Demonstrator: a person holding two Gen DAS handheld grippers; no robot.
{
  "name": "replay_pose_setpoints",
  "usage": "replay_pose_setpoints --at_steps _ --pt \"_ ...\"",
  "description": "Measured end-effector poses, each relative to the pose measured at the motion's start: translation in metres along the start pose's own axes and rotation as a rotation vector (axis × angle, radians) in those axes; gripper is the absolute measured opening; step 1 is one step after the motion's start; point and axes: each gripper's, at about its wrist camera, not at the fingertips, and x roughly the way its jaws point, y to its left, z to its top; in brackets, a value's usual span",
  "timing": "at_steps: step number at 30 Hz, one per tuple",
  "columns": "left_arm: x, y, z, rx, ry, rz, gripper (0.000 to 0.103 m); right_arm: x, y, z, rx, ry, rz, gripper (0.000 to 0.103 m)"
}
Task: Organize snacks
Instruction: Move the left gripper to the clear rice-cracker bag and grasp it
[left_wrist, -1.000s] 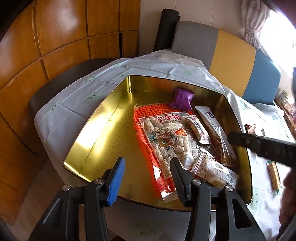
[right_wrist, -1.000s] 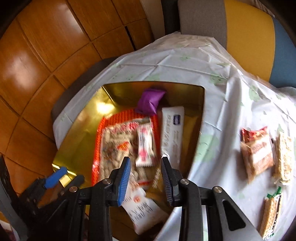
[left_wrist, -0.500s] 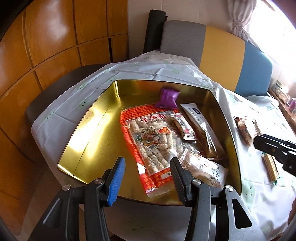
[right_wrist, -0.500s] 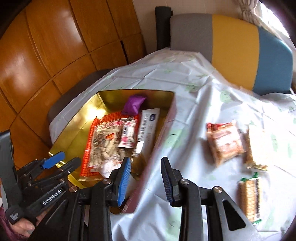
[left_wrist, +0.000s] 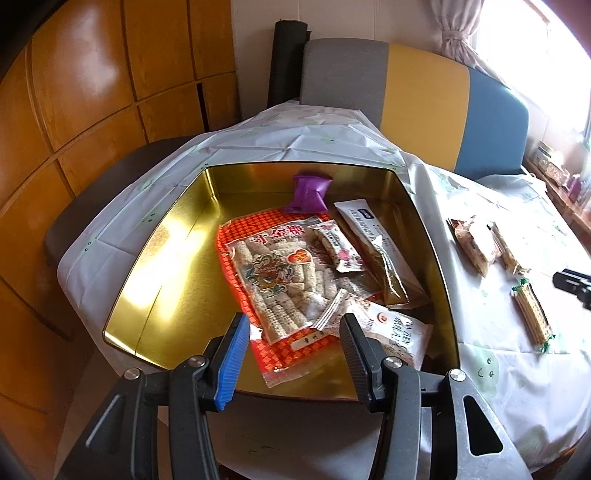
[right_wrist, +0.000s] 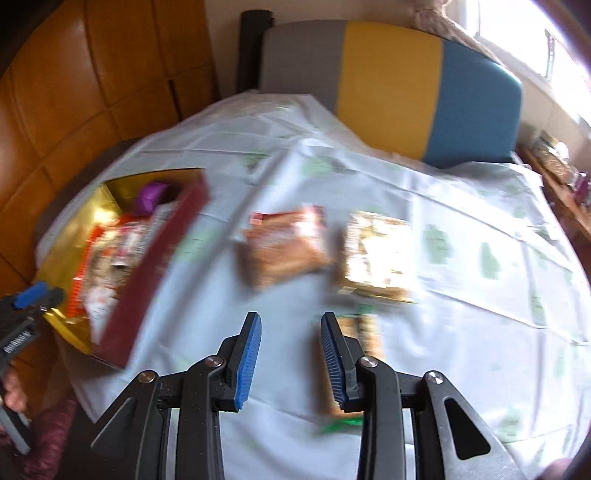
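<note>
Gold tin (left_wrist: 173, 258), open-topped, sits on white tablecloth (left_wrist: 491, 373) just ahead of left gripper (left_wrist: 293, 360); jaws stand apart w/ nothing between them, hovering over tin's near edge. Inside tin: big orange-red snack bag (left_wrist: 273, 280) straight ahead of the jaws, small pink-white bar (left_wrist: 338, 247) lying on it, purple packet (left_wrist: 310, 192) farther ahead nr back wall, long white pouch (left_wrist: 373, 236) ahead-right, white packet (left_wrist: 391, 332) just beyond right jaw. Right-wrist view (blurred): right gripper (right_wrist: 291, 360) over bare cloth, jaws apart, gap narrow, nothing held. Brown-red packet (right_wrist: 284, 247) ahead of jaws; pale cracker packet (right_wrist: 373, 254) ahead-right beside it; thin cracker stick w/ green ends (right_wrist: 358, 332) partly behind right jaw, contact unclear. Tin lies well to the left of these jaws, its dark red outer wall (right_wrist: 147, 273) facing them
</note>
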Motion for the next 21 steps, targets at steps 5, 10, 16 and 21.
replay_pose_setpoints --at_steps 5,10,16,21 --pt "-0.002 -0.011 0.001 0.036 -0.007 -0.003 0.051 -0.001 -0.051 -0.005 0.025 0.016 -0.103 0.036" --pt "-0.005 -0.027 0.002 0.087 -0.015 -0.002 0.051 0.015 -0.110 -0.021 0.219 0.075 -0.168 0.036" --pt "-0.008 -0.047 0.006 0.127 -0.016 -0.033 0.051 0.019 -0.142 -0.025 0.366 0.129 -0.194 0.036" --pt "-0.013 -0.073 0.014 0.187 -0.032 -0.077 0.051 0.018 -0.142 -0.024 0.383 0.122 -0.184 0.036"
